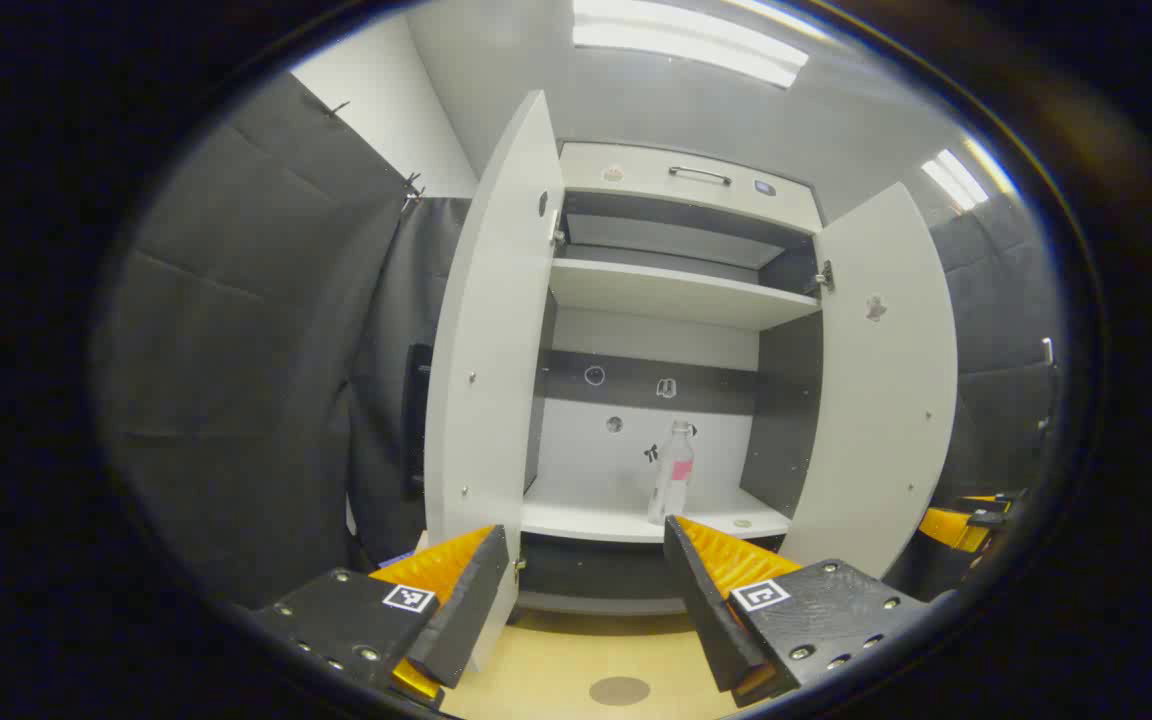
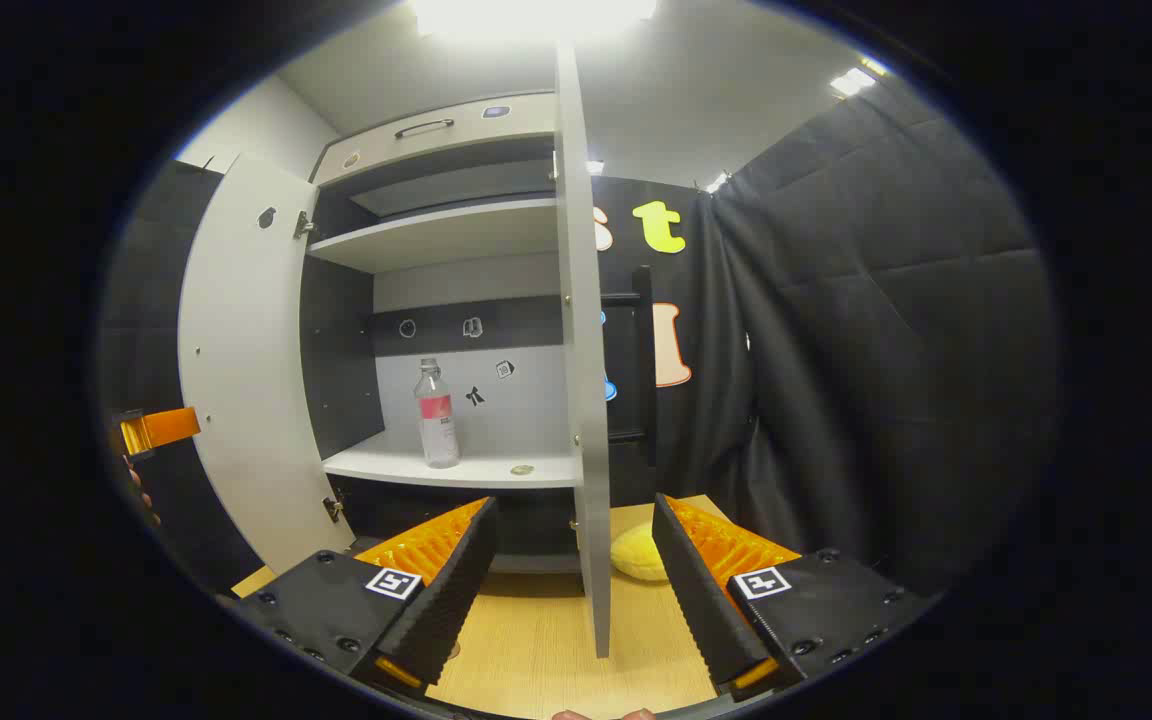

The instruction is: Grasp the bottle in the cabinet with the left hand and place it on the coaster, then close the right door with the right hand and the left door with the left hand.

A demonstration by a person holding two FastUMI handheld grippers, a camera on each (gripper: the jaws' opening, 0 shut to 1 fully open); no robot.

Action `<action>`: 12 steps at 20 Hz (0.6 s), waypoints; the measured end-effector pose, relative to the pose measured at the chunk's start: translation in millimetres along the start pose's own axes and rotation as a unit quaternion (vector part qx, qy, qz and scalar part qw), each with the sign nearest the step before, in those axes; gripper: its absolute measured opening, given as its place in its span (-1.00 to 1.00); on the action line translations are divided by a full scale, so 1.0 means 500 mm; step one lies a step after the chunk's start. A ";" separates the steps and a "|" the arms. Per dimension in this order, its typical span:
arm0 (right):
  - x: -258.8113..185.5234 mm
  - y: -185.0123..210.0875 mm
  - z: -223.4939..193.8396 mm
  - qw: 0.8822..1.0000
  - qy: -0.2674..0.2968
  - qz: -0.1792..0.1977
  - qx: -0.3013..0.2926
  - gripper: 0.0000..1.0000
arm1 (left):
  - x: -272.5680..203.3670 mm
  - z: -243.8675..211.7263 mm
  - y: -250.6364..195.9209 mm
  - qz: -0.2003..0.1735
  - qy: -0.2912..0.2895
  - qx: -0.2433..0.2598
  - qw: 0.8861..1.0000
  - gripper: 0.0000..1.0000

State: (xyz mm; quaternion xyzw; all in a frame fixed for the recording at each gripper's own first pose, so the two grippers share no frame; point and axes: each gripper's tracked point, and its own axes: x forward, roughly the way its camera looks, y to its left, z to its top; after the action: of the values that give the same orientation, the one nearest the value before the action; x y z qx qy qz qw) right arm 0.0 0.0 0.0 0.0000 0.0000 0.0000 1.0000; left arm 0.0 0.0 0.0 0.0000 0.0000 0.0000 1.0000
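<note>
- The left hand-held gripper (image 1: 586, 590) has its fingers spread wide and holds nothing; it hovers over the desk (image 1: 556, 680), well short of the cabinet.
- The right hand-held gripper (image 2: 571, 580) is likewise wide open and empty, with the edge of the right door (image 2: 581, 400) rising between its fingers.
- A round coaster (image 1: 619, 690) lies on the desk just ahead of the left fingers.
- The bottle (image 1: 673, 472) stands upright on the cabinet's lower shelf (image 1: 586, 515), apart from the walls.
- It looks like thin clear plastic, likely light, smooth and easily squashed; I would take it at mid-body, around the pink label.
- No writing on that label is legible.
- The left door (image 1: 486, 330) stands open.
</note>
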 end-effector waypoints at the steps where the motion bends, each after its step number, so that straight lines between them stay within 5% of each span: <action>1: -0.002 0.005 -0.002 1.000 -0.001 0.003 0.000 0.95 | -0.003 -0.005 0.004 0.004 0.002 0.001 1.000 0.82; 7: -0.009 -0.001 -0.002 1.000 -0.002 -0.005 -0.002 0.95 | -0.019 -0.030 0.024 0.015 0.012 0.003 1.000 0.93; 12: -0.028 -0.016 -0.016 1.000 0.008 -0.021 0.005 0.92 | -0.033 -0.032 0.039 0.018 0.016 -0.016 1.000 0.82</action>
State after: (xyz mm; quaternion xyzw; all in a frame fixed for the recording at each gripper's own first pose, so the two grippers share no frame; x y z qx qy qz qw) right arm -14.0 -8.2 -7.9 0.0047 0.0079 -0.0213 0.9997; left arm -16.3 19.5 -15.8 -0.0156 0.0161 0.0181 0.9996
